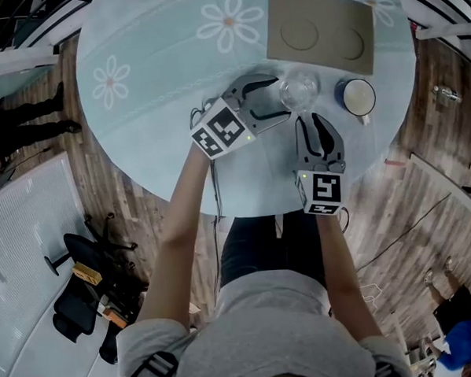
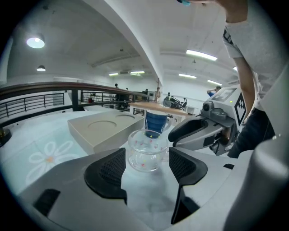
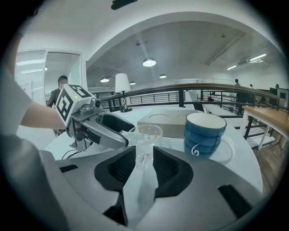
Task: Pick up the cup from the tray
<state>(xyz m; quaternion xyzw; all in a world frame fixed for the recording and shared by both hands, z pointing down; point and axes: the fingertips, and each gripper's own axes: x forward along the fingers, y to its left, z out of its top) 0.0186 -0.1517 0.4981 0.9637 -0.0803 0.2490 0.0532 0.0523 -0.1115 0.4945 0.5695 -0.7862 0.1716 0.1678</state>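
Head view: the glass cup [image 1: 300, 91] stands on the table [image 1: 158, 69], already off the tray [image 1: 322, 31]; left gripper view: the left tongs [image 2: 146, 167] gape wide just short of it; right gripper view: the right tongs [image 3: 143, 162] stand narrow and empty, so the left probably must advance and close.

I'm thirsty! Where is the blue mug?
In the head view the blue mug sits on the table, just right of the glass cup, close to the tray.
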